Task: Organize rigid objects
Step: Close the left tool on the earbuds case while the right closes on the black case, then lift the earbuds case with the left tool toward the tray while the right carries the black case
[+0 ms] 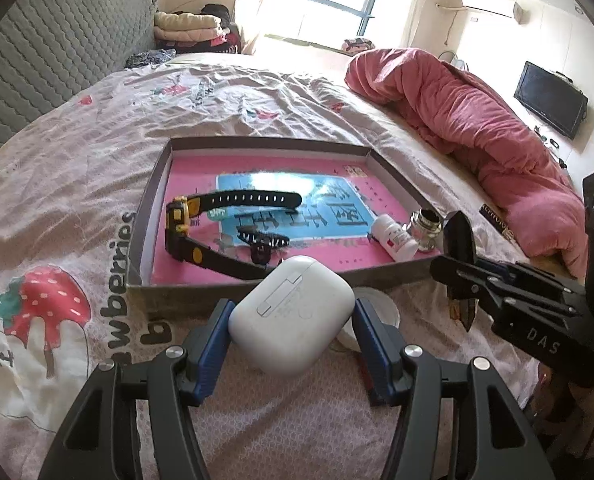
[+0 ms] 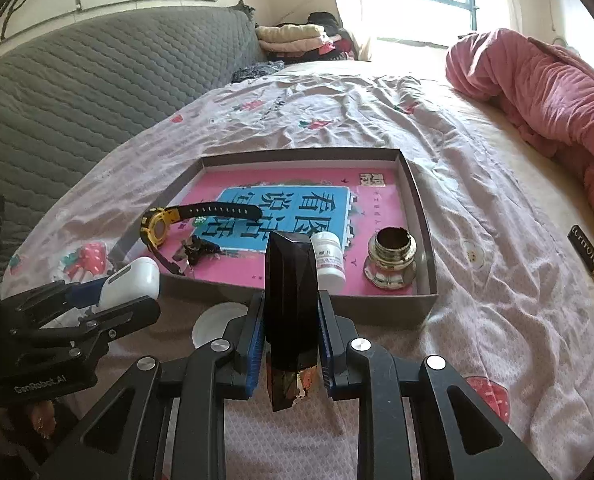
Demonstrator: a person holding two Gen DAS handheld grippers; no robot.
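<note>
My left gripper point(image 1: 291, 320) is shut on a white earbuds case point(image 1: 293, 312), held above the bed just in front of the shallow box point(image 1: 257, 286). My right gripper point(image 2: 291, 320) is shut on a tall black faceted case point(image 2: 291, 292), also in front of the box point(image 2: 413, 304). Inside the box lie a yellow and black watch point(image 1: 185, 220), a small black clip point(image 1: 263, 242), a white pill bottle point(image 1: 393, 236) and a shiny metal inkwell-like jar point(image 1: 427, 228). From the right wrist, the watch point(image 2: 157, 230), bottle point(image 2: 331, 258) and jar point(image 2: 391, 262) show too.
A white round lid point(image 2: 211, 322) lies on the strawberry-print sheet point(image 1: 57, 208) in front of the box. A rolled pink quilt point(image 1: 477, 120) lies along the right, with a small black labelled item point(image 2: 587, 258) beside it. A grey quilted headboard point(image 2: 77, 92) stands to the left.
</note>
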